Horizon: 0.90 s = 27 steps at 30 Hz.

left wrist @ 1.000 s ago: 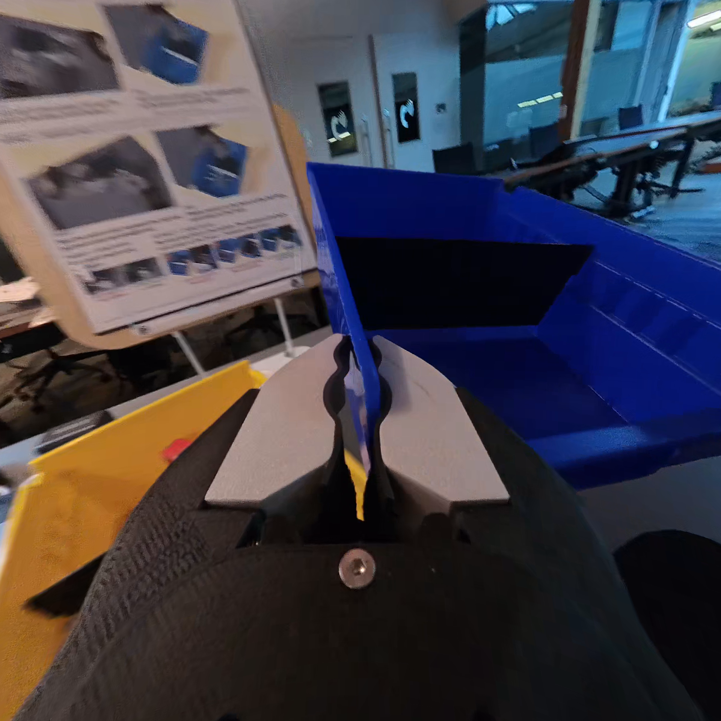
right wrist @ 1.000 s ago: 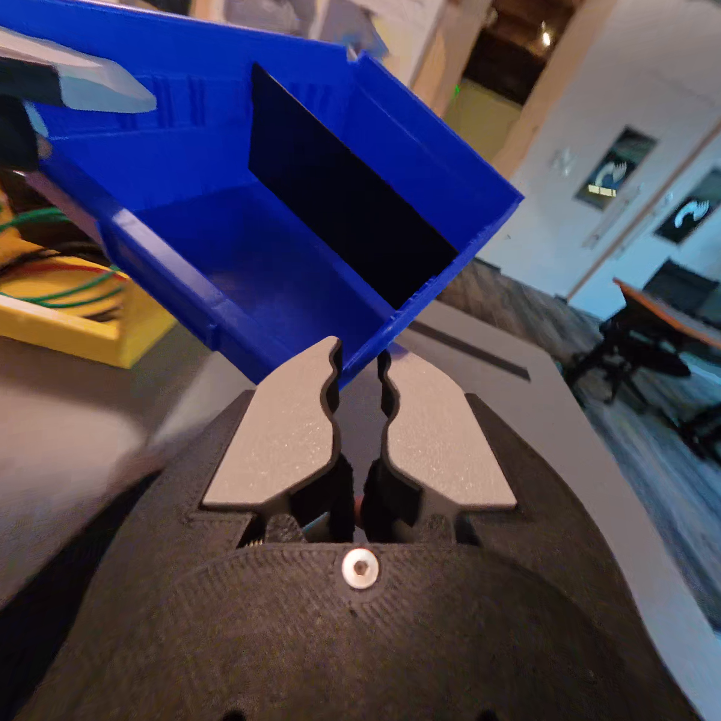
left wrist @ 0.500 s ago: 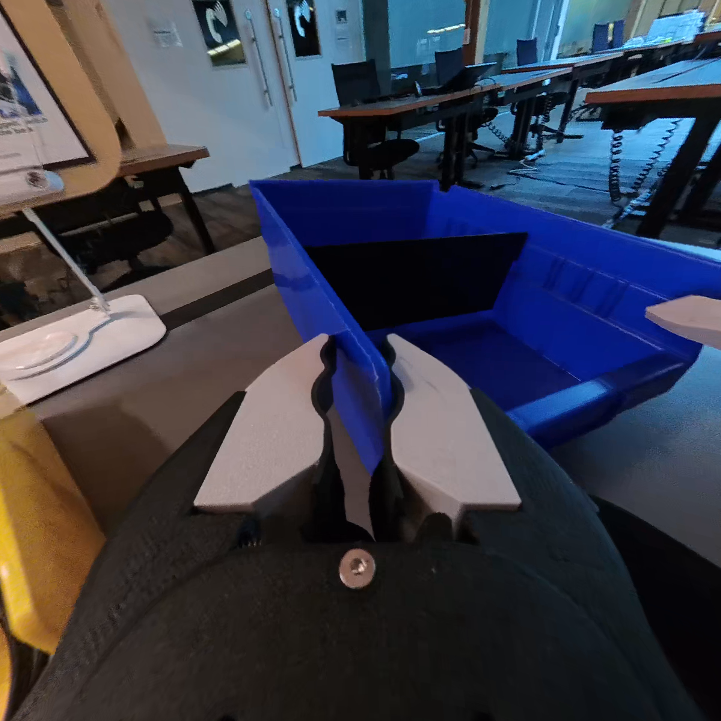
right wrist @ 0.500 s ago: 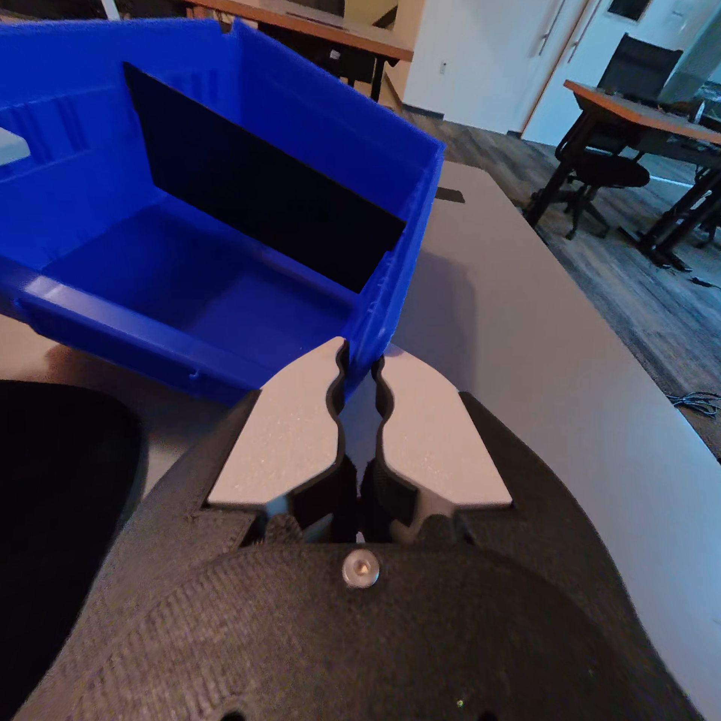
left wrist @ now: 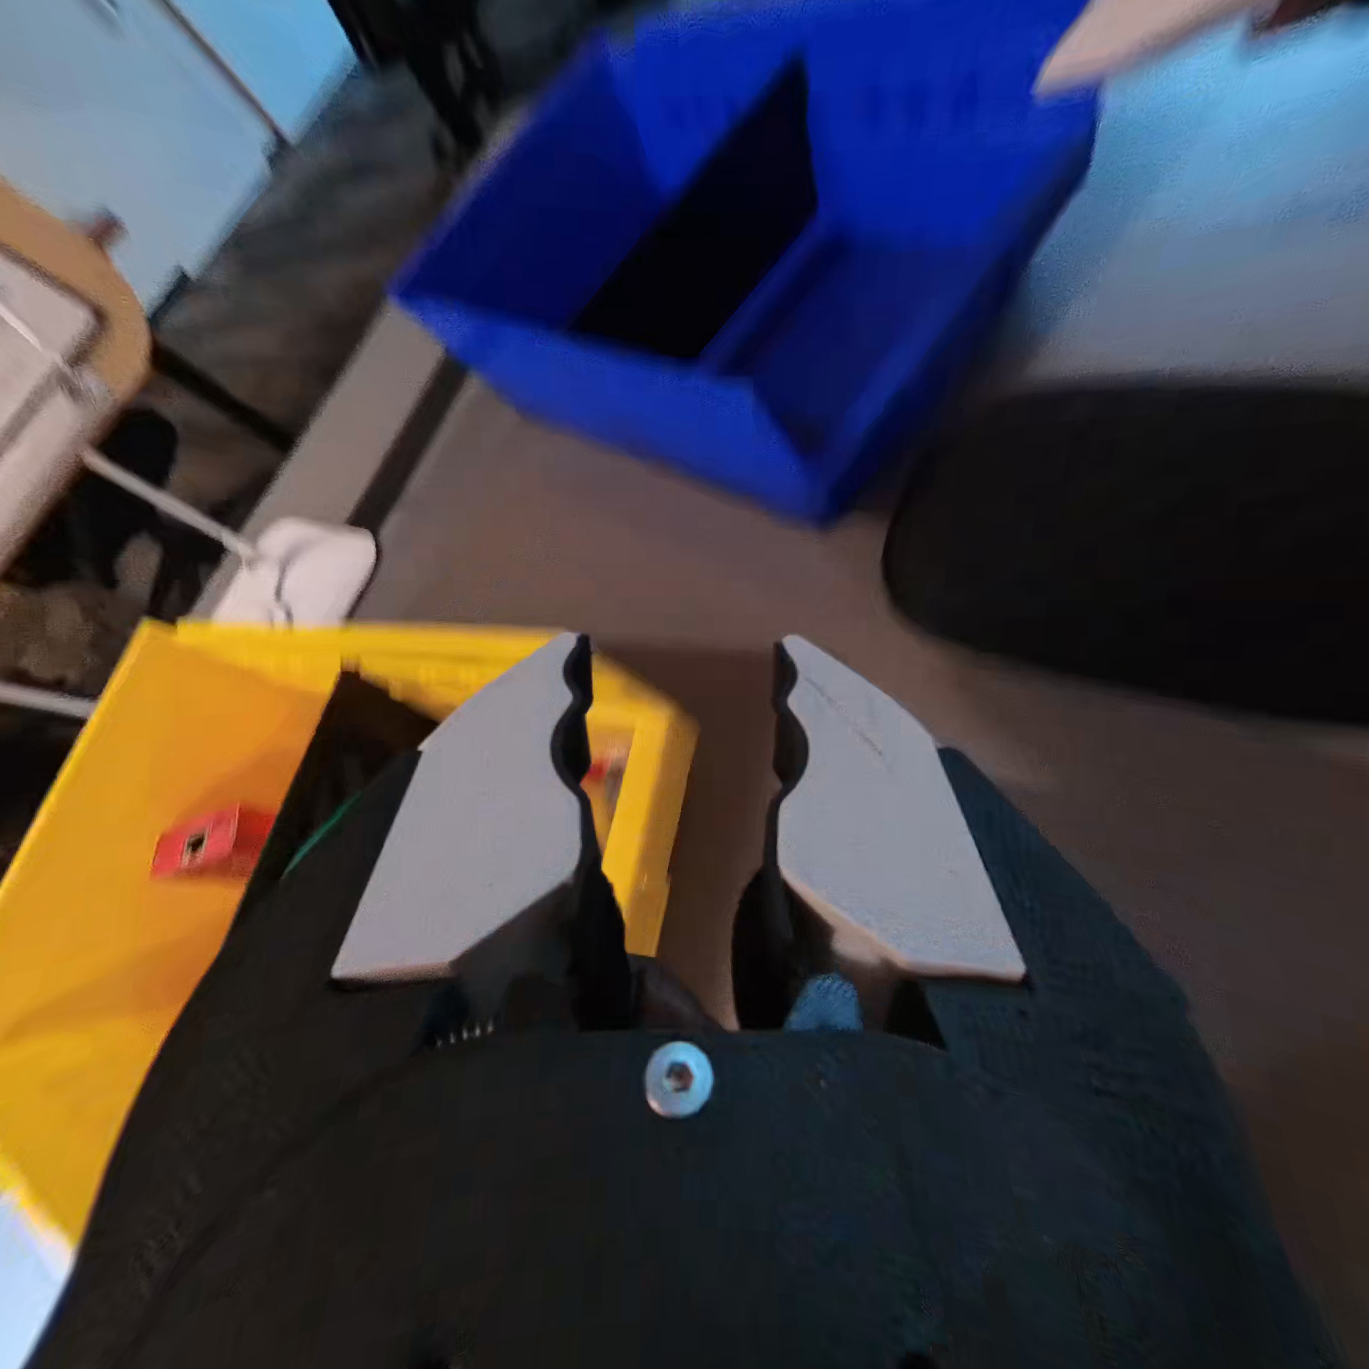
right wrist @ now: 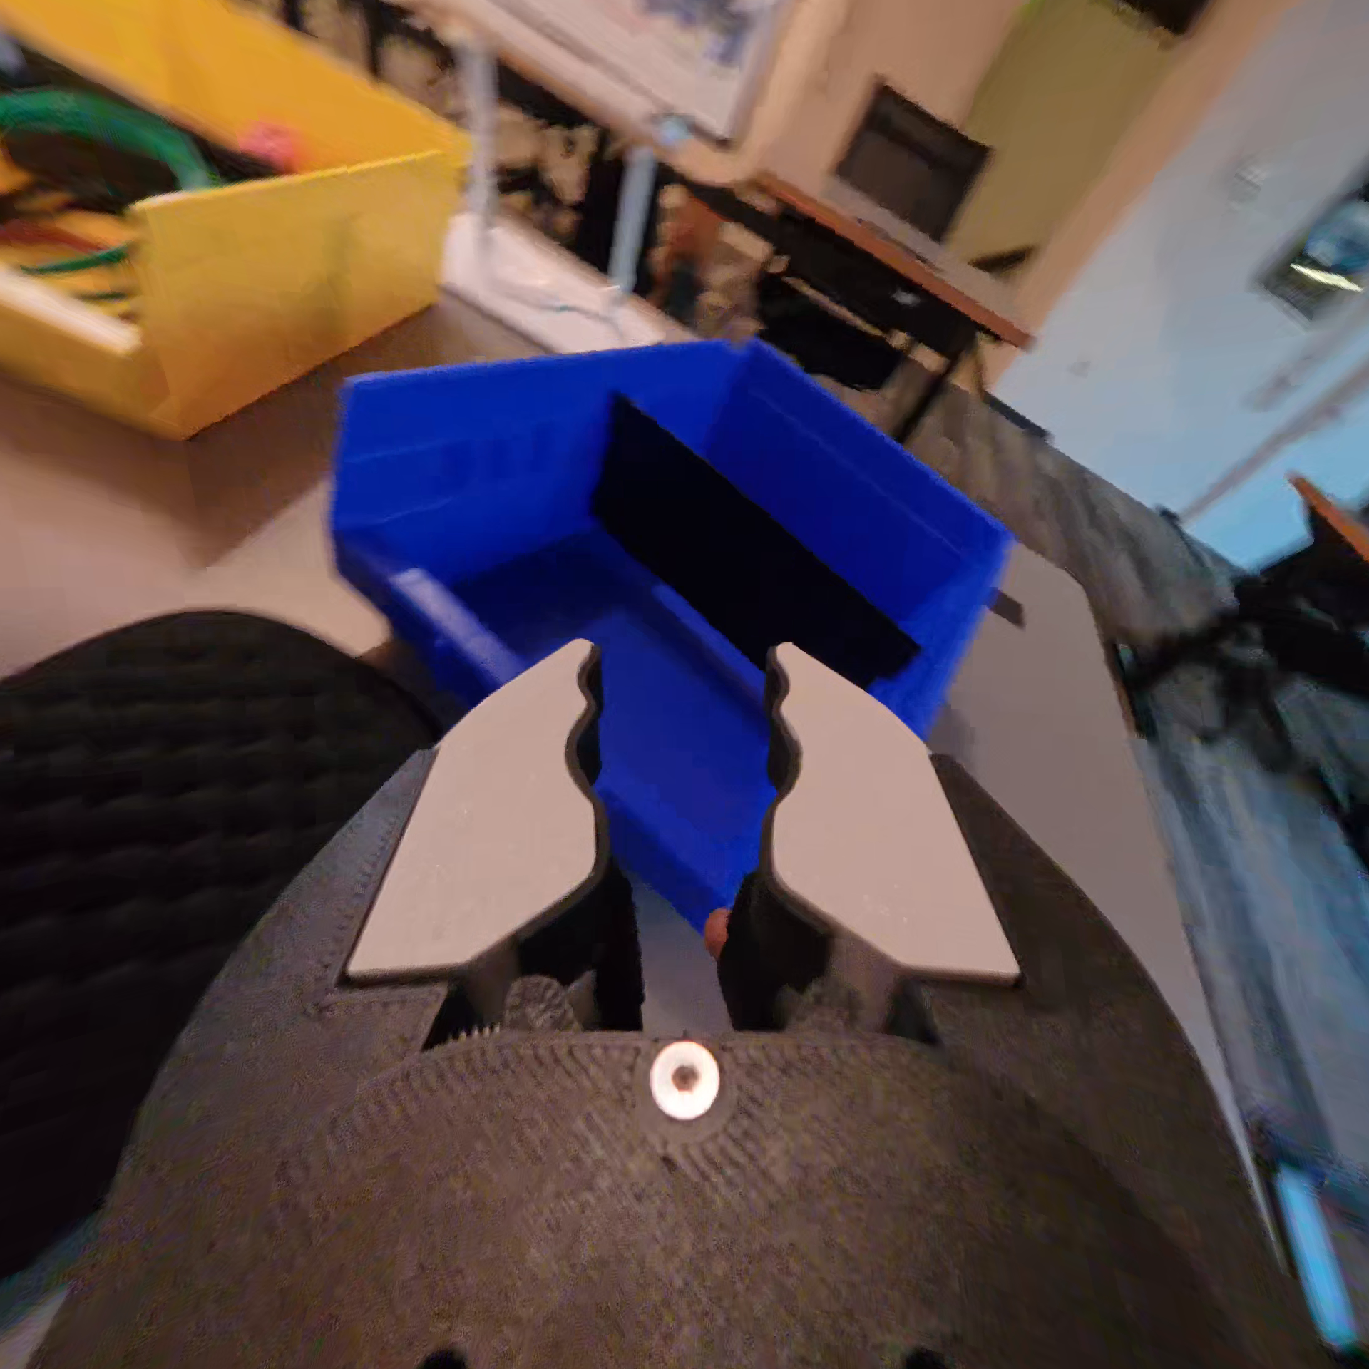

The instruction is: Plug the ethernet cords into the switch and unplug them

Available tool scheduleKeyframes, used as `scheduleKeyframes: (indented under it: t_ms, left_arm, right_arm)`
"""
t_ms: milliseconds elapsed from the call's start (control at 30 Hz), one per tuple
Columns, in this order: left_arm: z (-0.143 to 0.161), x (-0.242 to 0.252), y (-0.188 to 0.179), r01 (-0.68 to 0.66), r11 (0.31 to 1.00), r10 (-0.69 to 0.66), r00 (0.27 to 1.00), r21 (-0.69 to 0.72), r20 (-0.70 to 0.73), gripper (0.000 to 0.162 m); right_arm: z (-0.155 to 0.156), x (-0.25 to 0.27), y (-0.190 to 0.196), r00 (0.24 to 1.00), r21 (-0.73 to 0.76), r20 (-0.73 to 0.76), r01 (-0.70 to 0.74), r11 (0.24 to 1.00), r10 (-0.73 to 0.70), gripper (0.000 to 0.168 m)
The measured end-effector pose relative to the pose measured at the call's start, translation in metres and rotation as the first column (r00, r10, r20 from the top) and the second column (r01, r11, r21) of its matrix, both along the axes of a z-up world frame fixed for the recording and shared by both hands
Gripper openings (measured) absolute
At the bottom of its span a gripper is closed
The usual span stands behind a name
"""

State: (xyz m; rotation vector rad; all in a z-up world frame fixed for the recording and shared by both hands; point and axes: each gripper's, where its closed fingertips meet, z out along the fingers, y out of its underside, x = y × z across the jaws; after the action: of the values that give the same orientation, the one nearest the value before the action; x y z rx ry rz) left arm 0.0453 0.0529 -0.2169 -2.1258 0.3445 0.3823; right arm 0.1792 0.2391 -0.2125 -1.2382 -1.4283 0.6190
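Both claws stand parted and hold nothing. The left claw (left wrist: pixel 681 652) hangs over the near right corner of the yellow bin (left wrist: pixel 148 741), its left finger above the rim; the right claw (right wrist: pixel 681 655) hangs over the near end of the empty blue bin (right wrist: pixel 518 474), whose black divider (right wrist: pixel 741 555) crosses its far half. The task's cords lie in the yellow bin: green loops (right wrist: pixel 89 118) and a red strand show in the right wrist view, with a red connector piece (left wrist: pixel 204 848) on the bin's left side in the left wrist view. No switch can be made out in either view, so its place cannot be told. The coming move, judged from this, is a reach into the yellow bin, which lies directly below and to the left of the left claw, making that the nearer one; the right claw is well apart from it, with bare counter (right wrist: pixel 148 504) between. The cords' coils give no single long axis. The bin's wall stands in the way. A white stand base (left wrist: pixel 311 570) sits just beyond the yellow bin. Both views are motion-blurred.
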Motion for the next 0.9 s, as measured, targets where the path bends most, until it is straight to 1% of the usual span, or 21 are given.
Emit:
scheduleKeyframes:
  t_ms: [67, 100, 133, 200, 233, 300, 333, 367, 433, 467, 500, 667, 833, 900]
  left_arm:
    - [-0.029, -0.022, -0.026, -0.03, 0.989, 0.026, 0.999, -0.144, -0.03, 0.045]
    - [-0.042, -0.031, -0.034, -0.047, 0.98, 0.041, 0.998, -0.191, -0.038, 0.045]
    - [-0.052, -0.039, -0.04, -0.063, 0.973, 0.054, 0.997, -0.224, -0.047, 0.045]
    - [-0.067, -0.049, -0.046, -0.081, 0.961, 0.067, 0.996, -0.264, -0.061, 0.045]
    - [-0.074, -0.051, -0.048, -0.081, 0.955, 0.066, 0.996, -0.285, -0.06, 0.045]
    - [-0.086, -0.057, -0.052, -0.097, 0.941, 0.075, 0.994, -0.325, -0.08, 0.044]
    - [-0.089, -0.064, -0.055, -0.12, 0.934, 0.087, 0.99, -0.338, -0.112, 0.04]
    - [-0.092, -0.072, -0.059, -0.141, 0.926, 0.097, 0.985, -0.349, -0.143, 0.031]
    - [-0.095, -0.074, -0.064, -0.11, 0.927, 0.075, 0.991, -0.359, -0.11, 0.029]
    - [-0.095, -0.075, -0.067, -0.099, 0.928, 0.072, 0.994, -0.359, -0.088, 0.029]
    - [-0.095, -0.078, -0.073, -0.095, 0.927, 0.072, 0.994, -0.362, -0.076, 0.029]
    - [-0.095, -0.099, -0.113, -0.106, 0.916, 0.086, 0.994, -0.388, -0.067, 0.031]
    - [-0.095, -0.115, -0.162, -0.148, 0.904, 0.13, 0.989, -0.401, -0.072, 0.032]
    - [-0.095, -0.121, -0.183, -0.151, 0.906, 0.126, 0.988, -0.395, -0.088, 0.031]
  right_arm:
    - [-0.012, -0.015, -0.028, 0.974, 0.081, 0.153, -0.182, 0.98, 0.169, 0.042]
    - [-0.022, -0.021, -0.038, 0.944, 0.102, 0.24, -0.258, 0.961, 0.228, 0.043]
    - [-0.031, -0.028, -0.043, 0.916, 0.117, 0.315, -0.298, 0.947, 0.249, 0.044]
    - [-0.046, -0.042, -0.044, 0.869, 0.143, 0.421, -0.347, 0.927, 0.26, 0.044]
    - [-0.053, -0.046, -0.045, 0.843, 0.132, 0.465, -0.369, 0.92, 0.271, 0.046]
    - [-0.072, -0.049, -0.048, 0.766, 0.066, 0.572, -0.401, 0.914, 0.295, 0.051]
    - [-0.079, -0.05, -0.046, 0.736, 0.069, 0.618, -0.402, 0.913, 0.277, 0.051]
    - [-0.084, -0.051, -0.041, 0.715, 0.1, 0.657, -0.4, 0.911, 0.241, 0.049]
    - [-0.095, -0.05, -0.031, 0.664, 0.151, 0.726, -0.405, 0.902, 0.177, 0.04]
    - [-0.101, -0.048, -0.031, 0.634, 0.148, 0.754, -0.419, 0.896, 0.172, 0.032]
    - [-0.103, -0.048, -0.029, 0.627, 0.155, 0.762, -0.423, 0.893, 0.164, 0.03]
    - [-0.102, -0.04, -0.018, 0.654, 0.186, 0.743, -0.405, 0.895, 0.141, 0.032]
    - [-0.102, -0.024, 0.001, 0.678, 0.219, 0.722, -0.413, 0.884, 0.138, 0.033]
    - [-0.102, -0.017, 0.01, 0.686, 0.222, 0.714, -0.411, 0.884, 0.14, 0.034]
